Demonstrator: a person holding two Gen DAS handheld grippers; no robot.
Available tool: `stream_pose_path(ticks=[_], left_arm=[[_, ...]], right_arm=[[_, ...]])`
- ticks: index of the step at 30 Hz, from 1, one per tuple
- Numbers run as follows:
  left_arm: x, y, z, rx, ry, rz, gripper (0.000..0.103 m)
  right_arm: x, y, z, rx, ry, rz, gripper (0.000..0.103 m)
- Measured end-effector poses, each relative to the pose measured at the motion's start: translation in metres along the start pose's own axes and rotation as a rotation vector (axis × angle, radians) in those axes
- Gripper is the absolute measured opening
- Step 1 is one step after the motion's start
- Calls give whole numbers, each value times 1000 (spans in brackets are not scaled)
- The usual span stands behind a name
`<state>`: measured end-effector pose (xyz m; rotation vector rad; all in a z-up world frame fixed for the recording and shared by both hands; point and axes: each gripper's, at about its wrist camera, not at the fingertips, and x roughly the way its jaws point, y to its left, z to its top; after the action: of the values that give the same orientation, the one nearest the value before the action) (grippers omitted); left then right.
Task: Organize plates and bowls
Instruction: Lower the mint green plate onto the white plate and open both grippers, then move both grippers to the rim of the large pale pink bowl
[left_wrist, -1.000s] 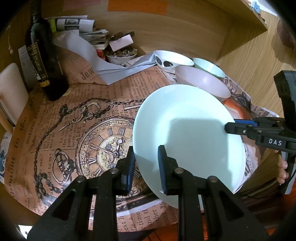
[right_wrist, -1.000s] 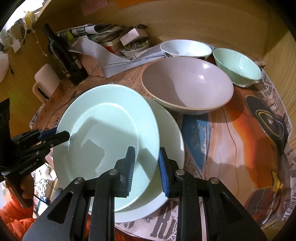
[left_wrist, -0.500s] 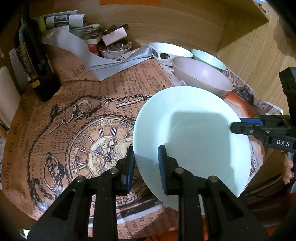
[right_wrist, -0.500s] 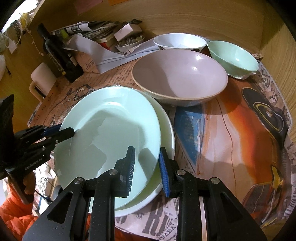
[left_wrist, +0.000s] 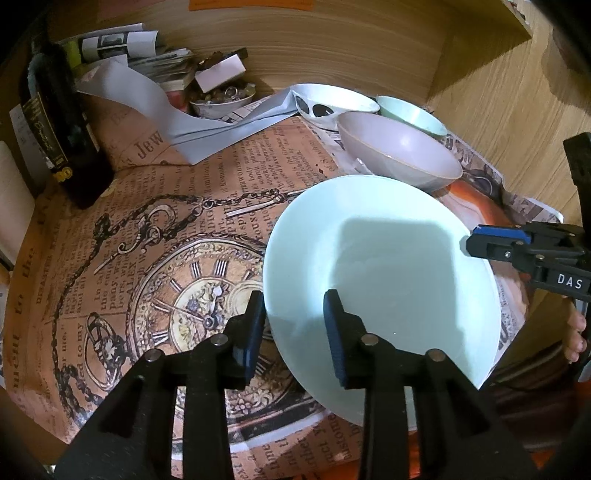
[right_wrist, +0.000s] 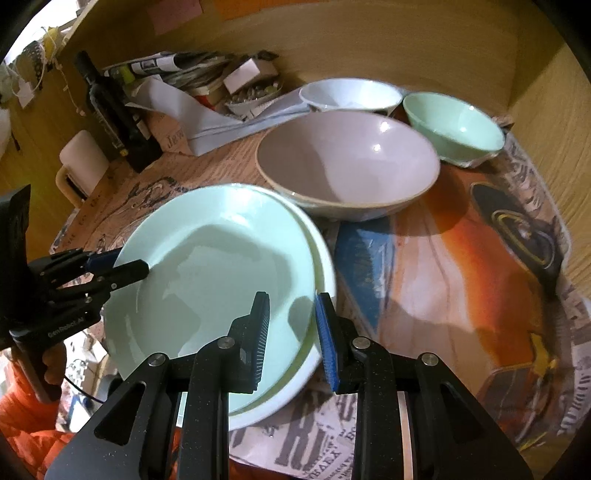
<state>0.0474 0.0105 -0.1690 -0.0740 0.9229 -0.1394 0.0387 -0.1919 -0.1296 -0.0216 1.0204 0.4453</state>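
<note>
A mint-green plate (right_wrist: 218, 266) (left_wrist: 380, 269) lies nearly nested on a white plate (right_wrist: 325, 258) at the table's near edge. My right gripper (right_wrist: 291, 314) is shut on the mint plate's near rim; in the left wrist view it (left_wrist: 474, 240) clamps the plate's right edge. My left gripper (left_wrist: 293, 314) straddles the opposite rim; its jaws are opening and the pads stand off the plate. In the right wrist view it (right_wrist: 129, 262) shows at the plate's left edge. Behind stand a large mauve bowl (right_wrist: 347, 162), a white bowl (right_wrist: 351, 94) and a mint bowl (right_wrist: 454, 125).
A dark bottle (left_wrist: 59, 129), a white mug (right_wrist: 83, 162), loose papers (left_wrist: 147, 107) and a small dish of trinkets (left_wrist: 221, 101) crowd the back left. Wooden walls close the back and right. Printed newspaper (left_wrist: 147, 258) covers the table. A hand (right_wrist: 51, 365) with an orange sleeve holds the left gripper.
The left gripper's jaws have spread wider around the plate's rim. The mint plate has sunk lower over the white plate. The right gripper keeps its grip.
</note>
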Motion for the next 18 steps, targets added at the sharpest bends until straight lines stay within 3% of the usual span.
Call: stream_pose_path(ticks=[6,10,15,18], left_arm=[[-14,1,11,-5,-52,6,36],[-28,0,23,-1,-112,20,43],[-44,-7,44,16,-188,29,54],[-47,-11,57,22,-216,20,57]], right_arm=[[-17,-5,5,-2,-69,-29,26],[-32,-12,11,19,-151,-33,38],[-46,-18,20,38,-234,-52,40],[-53,-22,25,51,-286,-73,47]])
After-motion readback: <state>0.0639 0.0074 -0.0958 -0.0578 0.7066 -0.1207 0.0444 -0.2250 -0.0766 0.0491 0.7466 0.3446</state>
